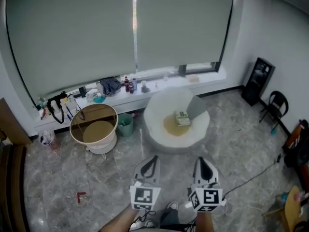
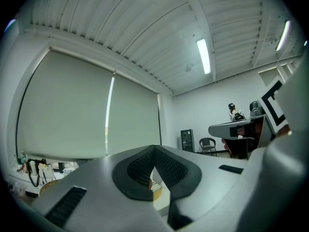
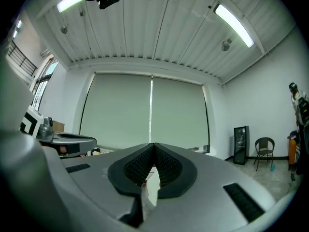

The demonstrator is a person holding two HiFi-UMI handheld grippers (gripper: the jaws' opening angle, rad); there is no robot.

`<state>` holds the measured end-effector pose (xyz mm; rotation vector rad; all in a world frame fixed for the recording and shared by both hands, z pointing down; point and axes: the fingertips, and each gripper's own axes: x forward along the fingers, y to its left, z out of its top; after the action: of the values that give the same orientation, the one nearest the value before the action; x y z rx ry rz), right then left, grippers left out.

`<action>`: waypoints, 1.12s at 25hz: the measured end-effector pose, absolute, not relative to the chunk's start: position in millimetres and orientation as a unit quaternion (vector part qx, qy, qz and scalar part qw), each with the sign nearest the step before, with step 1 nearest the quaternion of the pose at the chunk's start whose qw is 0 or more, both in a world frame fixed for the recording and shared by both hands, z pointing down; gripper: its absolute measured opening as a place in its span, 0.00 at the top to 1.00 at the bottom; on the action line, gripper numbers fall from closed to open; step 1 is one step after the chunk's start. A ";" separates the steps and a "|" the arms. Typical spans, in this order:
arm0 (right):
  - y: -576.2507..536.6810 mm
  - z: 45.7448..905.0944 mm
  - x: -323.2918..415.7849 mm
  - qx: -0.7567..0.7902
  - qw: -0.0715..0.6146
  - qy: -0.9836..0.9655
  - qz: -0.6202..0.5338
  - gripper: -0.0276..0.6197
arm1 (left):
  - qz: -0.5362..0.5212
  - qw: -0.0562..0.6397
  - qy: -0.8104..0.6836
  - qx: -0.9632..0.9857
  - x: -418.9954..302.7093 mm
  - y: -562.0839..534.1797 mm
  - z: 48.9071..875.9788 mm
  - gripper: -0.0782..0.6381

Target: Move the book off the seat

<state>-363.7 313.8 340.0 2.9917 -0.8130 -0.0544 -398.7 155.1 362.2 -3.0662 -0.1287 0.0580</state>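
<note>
A small green-and-white book (image 1: 182,118) lies on the yellow cushion of a round white seat (image 1: 159,134) by the window, seen in the head view. My left gripper (image 1: 149,166) and right gripper (image 1: 204,168) are side by side low in that view, well short of the seat. Both are shut with nothing between their jaws. In the left gripper view the shut left gripper (image 2: 154,153) tilts upward, and a sliver of the seat and book (image 2: 155,186) shows below its tips. The right gripper (image 3: 154,151) is likewise shut and tilted up in its own view.
A round woven basket (image 1: 94,125) and a small green bin (image 1: 125,124) stand left of the seat. Bottles and clutter line the window sill (image 1: 145,92). A black cabinet (image 1: 258,80) and a chair (image 1: 275,105) stand at the right wall. A cable (image 1: 251,175) runs over the floor.
</note>
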 end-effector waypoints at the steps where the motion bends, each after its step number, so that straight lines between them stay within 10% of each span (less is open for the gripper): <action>1: 311.1 340.6 -359.7 0.964 0.014 -0.266 -0.017 0.95 | 0.020 0.039 -0.040 -0.998 -395.3 153.0 362.6 0.89; 28: 373.4 355.6 -95.5 0.956 0.033 -0.287 -0.038 0.95 | 0.020 0.066 -0.026 -0.997 -125.5 234.1 363.8 0.89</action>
<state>-95.5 373.4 355.6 2.9435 -0.8845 -0.1166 -125.5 234.1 363.8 -3.0084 -0.0786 0.0602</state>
